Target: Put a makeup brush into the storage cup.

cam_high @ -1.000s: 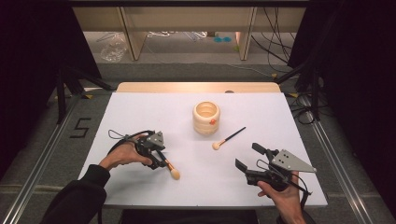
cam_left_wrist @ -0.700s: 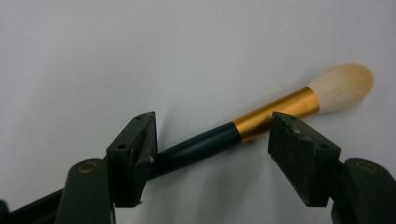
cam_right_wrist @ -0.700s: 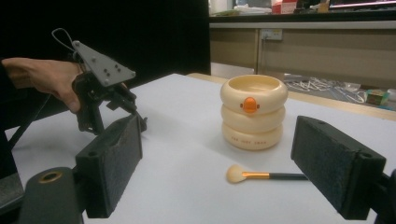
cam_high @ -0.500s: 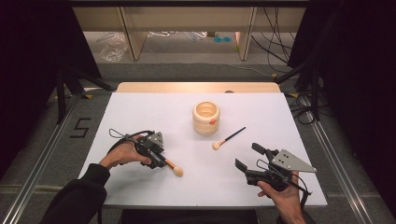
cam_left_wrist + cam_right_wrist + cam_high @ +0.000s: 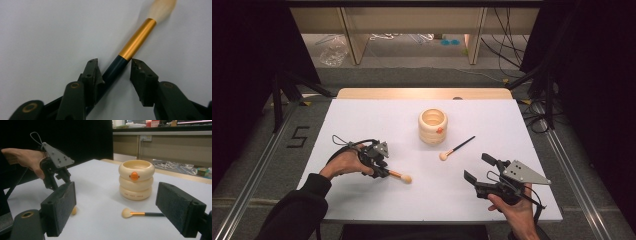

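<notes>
A makeup brush (image 5: 136, 41) with a dark handle, gold ferrule and pale bristles lies on the white table (image 5: 377, 125). My left gripper (image 5: 382, 170) is open and low over the table, its jaws astride the handle (image 5: 113, 67). The handle rests against one jaw, with a small gap to the other. A second, thinner brush (image 5: 457, 148) lies near a cream ringed cup (image 5: 433, 126) with an orange button. My right gripper (image 5: 477, 170) is held wide open at the front right, nothing between its jaws, facing the cup (image 5: 136, 180) and the thin brush (image 5: 143, 214).
The table's far edge joins a wooden strip (image 5: 422, 93). Dark floor, cables and shelving lie beyond. In the right gripper view the left gripper (image 5: 57, 177) and its hand are to the left of the cup.
The left gripper and the gold-ferruled brush have shifted slightly to the right and farther from me. The right gripper, the cup and the thin brush have stayed put.
</notes>
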A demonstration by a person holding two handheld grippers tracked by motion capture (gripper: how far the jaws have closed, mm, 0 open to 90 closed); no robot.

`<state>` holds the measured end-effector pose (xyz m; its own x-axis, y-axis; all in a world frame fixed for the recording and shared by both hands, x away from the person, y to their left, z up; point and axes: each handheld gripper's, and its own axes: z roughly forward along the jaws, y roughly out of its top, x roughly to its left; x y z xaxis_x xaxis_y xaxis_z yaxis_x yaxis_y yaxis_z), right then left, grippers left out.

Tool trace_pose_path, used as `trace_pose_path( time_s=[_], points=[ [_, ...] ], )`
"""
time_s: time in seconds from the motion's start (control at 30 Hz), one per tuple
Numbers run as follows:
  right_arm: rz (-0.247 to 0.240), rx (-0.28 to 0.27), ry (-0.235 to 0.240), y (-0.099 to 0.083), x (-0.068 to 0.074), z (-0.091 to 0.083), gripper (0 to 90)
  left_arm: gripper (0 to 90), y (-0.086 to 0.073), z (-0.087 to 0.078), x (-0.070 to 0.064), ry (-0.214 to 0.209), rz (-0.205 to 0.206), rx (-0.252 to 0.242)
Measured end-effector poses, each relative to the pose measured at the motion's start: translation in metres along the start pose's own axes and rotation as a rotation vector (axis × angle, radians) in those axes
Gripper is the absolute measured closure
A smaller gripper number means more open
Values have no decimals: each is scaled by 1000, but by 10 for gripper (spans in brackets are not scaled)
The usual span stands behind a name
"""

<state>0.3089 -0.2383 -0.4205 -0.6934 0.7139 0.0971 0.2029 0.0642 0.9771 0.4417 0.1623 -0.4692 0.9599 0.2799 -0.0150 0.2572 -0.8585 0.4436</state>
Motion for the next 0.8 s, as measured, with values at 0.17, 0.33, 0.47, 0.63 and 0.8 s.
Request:
trace_pose_path(
  time_s=[0.17,0.33,0.47,0.63,0.8],
  points=[
    [0,2,2,0,0,0,177,674,2,-2,-1,-6,24,49],
    [1,2,3,0,0,0,178,708,8,-3,-1,-15,38,107],
    [1,2,3,0,0,0,179,726,9,-3,0,-20,35,121],
    [0,4,4,0,0,0,180,745,10,-3,0,-21,28,128],
    [-4,3,-3,0,1,0,180,767,12,-3,-1,-16,23,156]
  ],
)
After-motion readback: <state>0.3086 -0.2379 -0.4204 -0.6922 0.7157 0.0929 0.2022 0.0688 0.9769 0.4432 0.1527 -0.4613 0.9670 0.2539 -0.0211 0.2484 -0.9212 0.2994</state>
